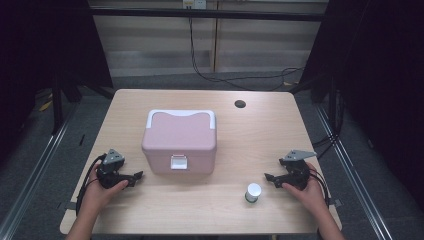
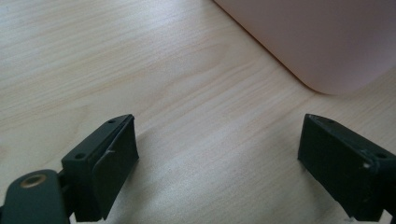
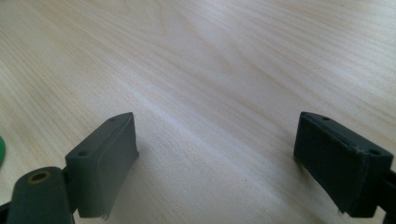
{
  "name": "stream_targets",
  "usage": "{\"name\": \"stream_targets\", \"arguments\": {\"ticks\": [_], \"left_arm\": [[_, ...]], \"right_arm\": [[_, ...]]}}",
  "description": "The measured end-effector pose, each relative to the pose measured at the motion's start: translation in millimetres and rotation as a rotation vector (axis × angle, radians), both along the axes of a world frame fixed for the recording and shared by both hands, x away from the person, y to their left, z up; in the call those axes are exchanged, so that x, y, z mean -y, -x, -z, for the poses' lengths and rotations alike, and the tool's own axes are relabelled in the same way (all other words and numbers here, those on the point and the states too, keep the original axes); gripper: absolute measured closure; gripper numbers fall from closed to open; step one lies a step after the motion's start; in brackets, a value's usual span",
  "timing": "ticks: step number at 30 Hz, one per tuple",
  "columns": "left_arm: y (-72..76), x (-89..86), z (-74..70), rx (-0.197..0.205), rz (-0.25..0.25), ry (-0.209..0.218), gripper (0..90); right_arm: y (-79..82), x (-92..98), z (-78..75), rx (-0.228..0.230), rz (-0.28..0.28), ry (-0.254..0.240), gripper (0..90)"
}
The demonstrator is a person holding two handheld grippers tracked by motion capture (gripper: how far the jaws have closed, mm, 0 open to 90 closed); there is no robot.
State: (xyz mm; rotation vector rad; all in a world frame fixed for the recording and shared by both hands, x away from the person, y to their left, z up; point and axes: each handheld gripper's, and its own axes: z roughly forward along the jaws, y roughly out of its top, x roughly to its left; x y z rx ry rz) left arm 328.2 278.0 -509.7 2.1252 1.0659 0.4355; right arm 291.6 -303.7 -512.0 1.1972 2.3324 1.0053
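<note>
both grippers, left [image 1: 136,176] and right [image 1: 270,178], gape wide and empty. the bottle [image 1: 253,192], just beside the right one, could tip if nudged; the box [image 1: 179,141] sits mid-table.

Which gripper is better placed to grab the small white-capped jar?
Right. The right gripper sits just beside the jar, jaws open and pointing its way. The left gripper is across the table, by the pink box.

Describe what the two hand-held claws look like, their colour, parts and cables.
Both are black. The left claw and right claw each carry a grey three-cornered plate on top and trail black cables. Up close, each has two blocky black jaws with small screw holes. The forearms are bare, no sleeves.
</note>
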Motion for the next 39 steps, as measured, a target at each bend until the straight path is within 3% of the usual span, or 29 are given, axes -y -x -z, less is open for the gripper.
{"name": "stream_targets", "arguments": {"ticks": [12,17,21,24,25,27,28,32,34,36,39], "left_arm": [[1.6,-1.6,-0.6,0.002,-0.002,-0.007,12.5],[4.0,-3.2,-1.0,-0.002,-0.016,0.019,15.3],[4.5,-6.0,-5.1,-0.041,-0.013,0.013,16.6],[5.6,-6.4,-8.6,-0.091,-0.033,0.060,17.3],[6.3,-7.4,-10.5,-0.105,-0.032,0.056,18.3],[6.8,-6.8,-13.2,-0.103,-0.025,0.046,18.3],[6.5,-7.2,-16.1,-0.103,-0.016,0.044,18.9],[3.8,-6.1,-32.3,-0.114,0.009,0.114,19.6],[1.7,-3.6,-42.1,-0.120,0.040,0.107,21.1],[-0.7,-1.3,-51.5,-0.137,0.037,0.094,21.7],[-6.5,-1.6,-68.5,-0.177,0.018,0.103,22.8]], "right_arm": [[-0.1,0.1,0.0,0.000,-0.001,0.000,12.5],[-0.2,0.1,0.0,0.000,-0.001,0.000,12.5],[-0.1,0.2,0.0,-0.001,-0.001,-0.002,12.6],[0.0,0.1,-0.1,-0.002,0.000,-0.001,12.6],[-0.2,0.2,0.0,-0.001,-0.001,-0.001,12.6],[-0.1,0.1,0.0,-0.001,-0.001,-0.002,12.6],[-0.1,0.1,0.0,0.000,-0.001,-0.001,12.6],[0.6,0.1,-0.2,-0.002,0.008,-0.002,14.1],[0.6,1.9,-1.3,-0.002,0.018,-0.005,18.5],[-0.2,3.3,-5.1,-0.015,0.023,0.000,22.1],[-1.2,1.1,-16.2,0.032,0.008,-0.042,22.5]]}}
